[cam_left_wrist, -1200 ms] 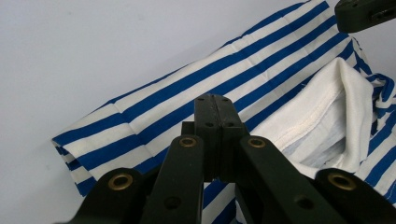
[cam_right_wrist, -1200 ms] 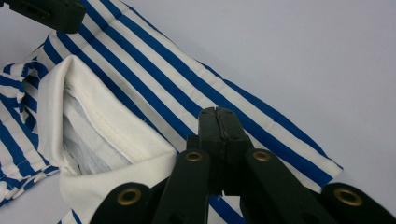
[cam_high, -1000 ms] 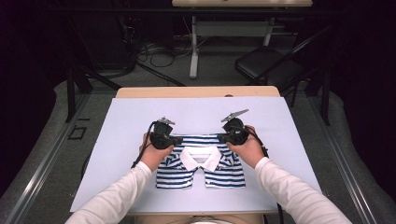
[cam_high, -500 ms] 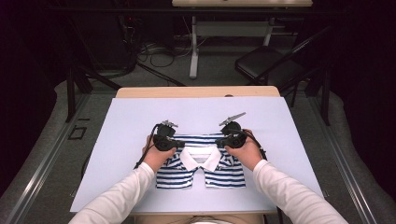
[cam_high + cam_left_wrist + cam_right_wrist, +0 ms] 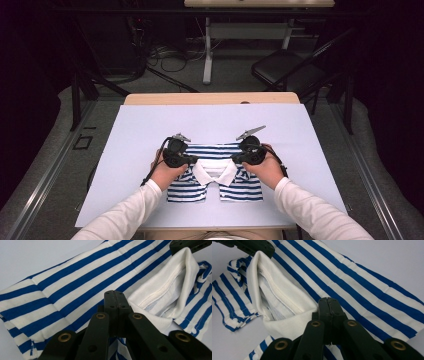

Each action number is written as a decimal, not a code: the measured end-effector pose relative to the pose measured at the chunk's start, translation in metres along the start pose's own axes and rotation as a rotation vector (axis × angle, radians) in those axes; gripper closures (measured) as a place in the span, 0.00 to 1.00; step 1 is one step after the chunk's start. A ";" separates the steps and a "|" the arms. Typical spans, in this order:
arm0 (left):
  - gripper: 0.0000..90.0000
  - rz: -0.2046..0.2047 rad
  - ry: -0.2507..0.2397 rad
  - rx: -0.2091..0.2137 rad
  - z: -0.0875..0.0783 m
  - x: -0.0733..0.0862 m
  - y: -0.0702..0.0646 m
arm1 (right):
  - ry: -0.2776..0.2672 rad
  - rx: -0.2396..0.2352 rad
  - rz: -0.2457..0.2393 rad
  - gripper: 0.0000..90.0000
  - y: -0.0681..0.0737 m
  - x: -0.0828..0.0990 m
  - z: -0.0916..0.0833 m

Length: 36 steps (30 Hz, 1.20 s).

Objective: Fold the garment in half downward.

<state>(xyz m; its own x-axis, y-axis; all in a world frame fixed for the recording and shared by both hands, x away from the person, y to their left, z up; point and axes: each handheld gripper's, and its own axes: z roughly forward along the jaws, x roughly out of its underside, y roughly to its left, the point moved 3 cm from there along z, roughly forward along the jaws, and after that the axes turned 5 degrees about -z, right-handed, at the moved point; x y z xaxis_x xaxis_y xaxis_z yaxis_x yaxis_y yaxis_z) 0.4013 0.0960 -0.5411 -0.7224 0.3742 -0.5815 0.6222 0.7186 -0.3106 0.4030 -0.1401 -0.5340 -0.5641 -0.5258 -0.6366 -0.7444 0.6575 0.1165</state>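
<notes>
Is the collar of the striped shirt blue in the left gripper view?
No, the collar is plain white, and only the body of the striped shirt has blue and white bands.

Even overhead light brightens the table (image 5: 150, 125); the room beyond its far edge stays dark, both close views sharp.

White table cover (image 5: 150, 125), black chair (image 5: 287, 72), floor cables (image 5: 170, 52)
</notes>
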 end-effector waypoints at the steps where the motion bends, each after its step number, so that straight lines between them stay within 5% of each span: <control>1: 1.00 -0.001 -0.003 0.003 -0.001 0.001 -0.001 | -0.005 -0.001 0.002 1.00 0.001 0.000 -0.001; 36: 1.00 0.062 -0.020 0.095 -0.021 0.045 -0.028 | -0.054 -0.118 -0.042 1.00 0.045 0.032 -0.024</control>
<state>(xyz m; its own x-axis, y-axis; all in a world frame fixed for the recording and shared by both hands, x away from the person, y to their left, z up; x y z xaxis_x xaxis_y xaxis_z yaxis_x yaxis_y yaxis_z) 0.3445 0.1052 -0.5429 -0.6760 0.4037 -0.6166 0.6921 0.6352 -0.3429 0.3428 -0.1402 -0.5306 -0.5141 -0.5194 -0.6826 -0.8055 0.5658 0.1762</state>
